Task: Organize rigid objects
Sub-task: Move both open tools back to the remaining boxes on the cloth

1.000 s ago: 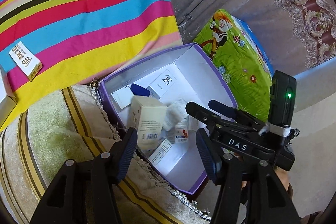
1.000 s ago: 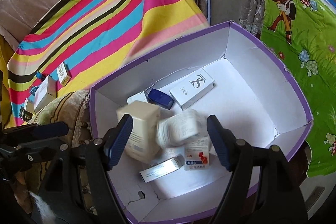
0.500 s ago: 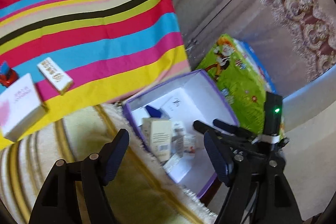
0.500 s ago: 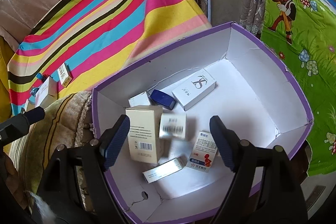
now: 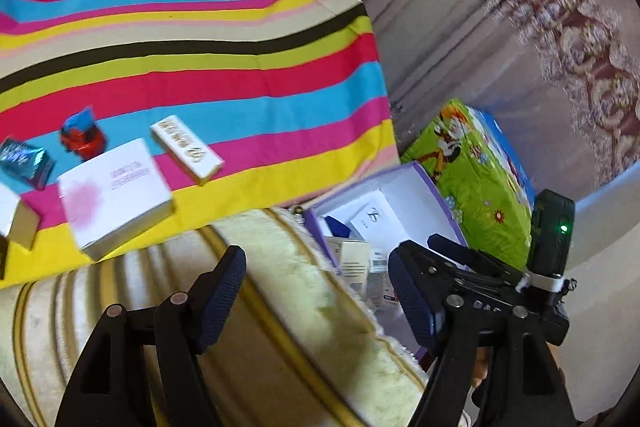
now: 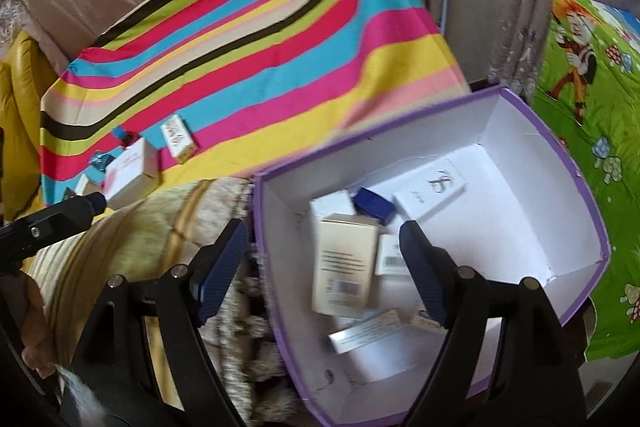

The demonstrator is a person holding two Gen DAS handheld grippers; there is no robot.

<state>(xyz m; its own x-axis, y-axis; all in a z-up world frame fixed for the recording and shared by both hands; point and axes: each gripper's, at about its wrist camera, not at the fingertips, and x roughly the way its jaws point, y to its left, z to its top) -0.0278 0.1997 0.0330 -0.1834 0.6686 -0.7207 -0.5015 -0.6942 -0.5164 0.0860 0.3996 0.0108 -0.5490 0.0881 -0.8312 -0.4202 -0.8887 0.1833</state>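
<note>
A purple-rimmed white box (image 6: 568, 163) (image 5: 436, 187) holds several small cartons, among them a tall cream carton (image 6: 346, 263) and a white carton with a black logo (image 6: 430, 189). On the striped cloth (image 5: 180, 67) lie a large white-and-pink box (image 5: 114, 193), a narrow white carton (image 5: 186, 149), a red toy (image 5: 82, 139) and a blue foil pack (image 5: 24, 159). My left gripper (image 5: 316, 293) is open and empty over the beige cushion (image 5: 280, 307). My right gripper (image 6: 324, 269) is open and empty above the purple box's left wall.
A green cartoon-print package (image 6: 588, 115) lies right of the purple box. Patterned curtains (image 5: 520, 27) hang behind. The right gripper shows in the left wrist view (image 5: 480, 275). A yellow seat edge (image 6: 16, 107) is at far left.
Both grippers have swung left, away from the purple box toward the striped cloth. The small carton dropped from the right gripper has come to rest in the box.
</note>
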